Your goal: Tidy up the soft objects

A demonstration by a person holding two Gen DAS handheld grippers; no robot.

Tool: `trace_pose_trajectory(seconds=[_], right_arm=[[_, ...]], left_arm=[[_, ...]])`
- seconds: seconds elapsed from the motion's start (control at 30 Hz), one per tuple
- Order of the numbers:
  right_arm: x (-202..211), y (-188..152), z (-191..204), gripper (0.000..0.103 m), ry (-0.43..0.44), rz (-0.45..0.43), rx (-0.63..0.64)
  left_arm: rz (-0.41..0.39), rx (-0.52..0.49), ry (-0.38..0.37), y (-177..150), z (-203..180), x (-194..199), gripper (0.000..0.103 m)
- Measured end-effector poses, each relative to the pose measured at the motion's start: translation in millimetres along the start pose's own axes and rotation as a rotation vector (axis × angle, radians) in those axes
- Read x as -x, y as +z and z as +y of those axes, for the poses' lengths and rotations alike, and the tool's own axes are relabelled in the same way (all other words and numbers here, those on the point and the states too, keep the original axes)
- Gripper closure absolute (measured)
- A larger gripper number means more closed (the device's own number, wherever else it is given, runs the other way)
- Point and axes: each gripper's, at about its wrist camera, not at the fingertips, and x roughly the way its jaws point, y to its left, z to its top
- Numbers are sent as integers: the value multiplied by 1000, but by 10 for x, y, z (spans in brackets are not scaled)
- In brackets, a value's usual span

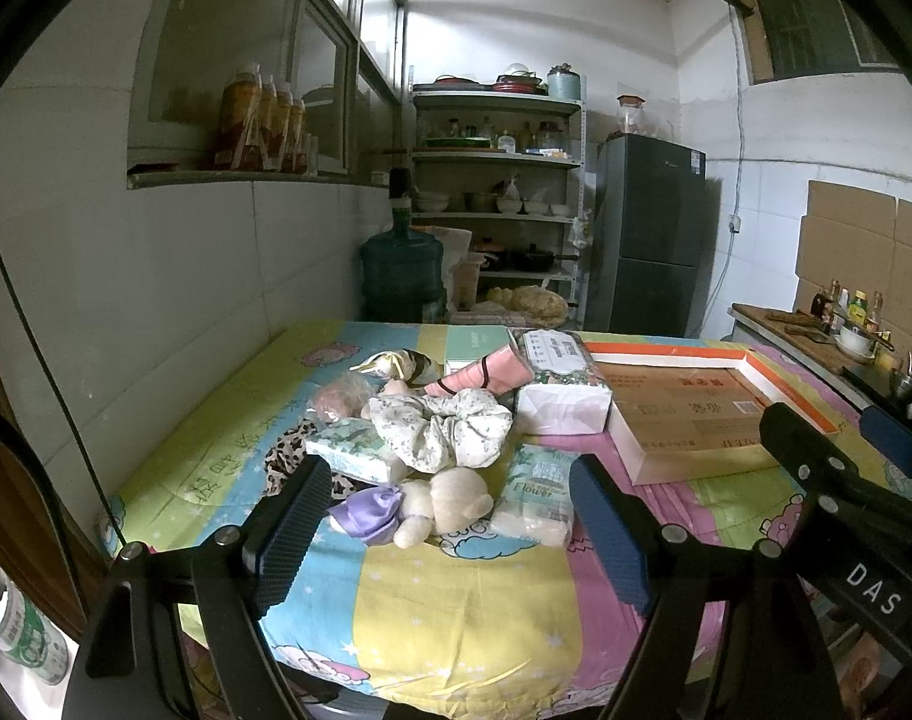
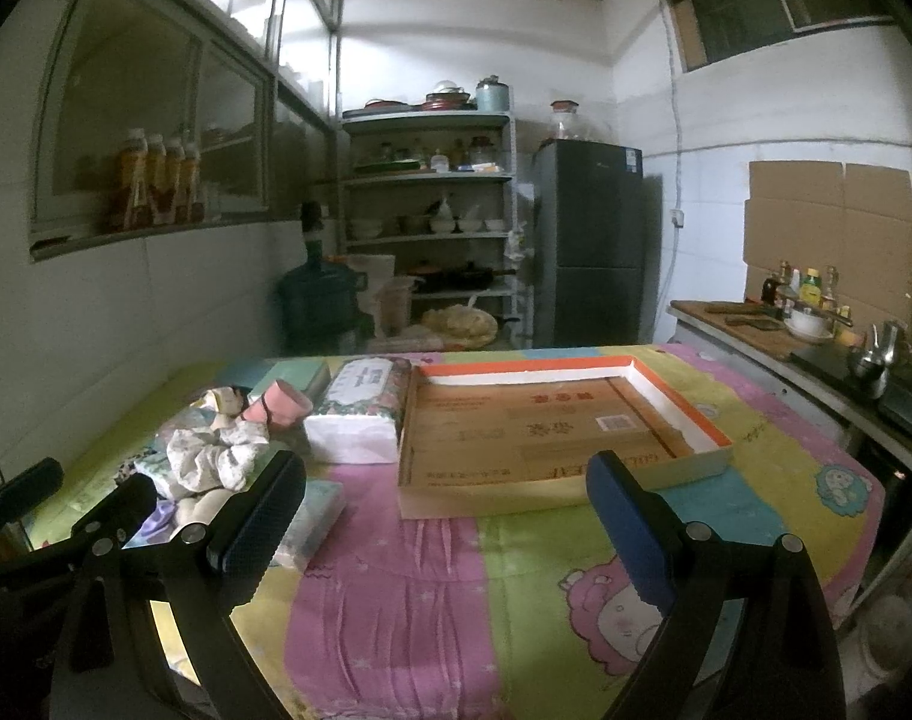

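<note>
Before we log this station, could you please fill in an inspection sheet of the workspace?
Surface: patterned cloth covering the table.
Job's things: plush bear, floral cloth and tissue packs piled left; shallow box empty.
Clutter: nothing seen beyond the pile.
Grippers: left hand-held gripper and right hand-held gripper open, holding nothing.
Cables: black cable at the left edge.
Surroundings: shelf, fridge, water jug.

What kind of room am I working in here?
Most likely a home kitchen or pantry. A metal shelf rack holds bowls, jars and pans, a dark fridge stands beside it, and a counter carries sauce bottles. The work surface is a table under a cartoon cloth.
</note>
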Motion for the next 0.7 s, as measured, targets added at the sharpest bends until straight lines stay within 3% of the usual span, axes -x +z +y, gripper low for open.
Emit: trace_pose_trajectory(seconds=[0.7], right_arm=[[5,3,4,8,0,0,-1]], left_arm=[[-1,1,0,-1,-10,5,21]])
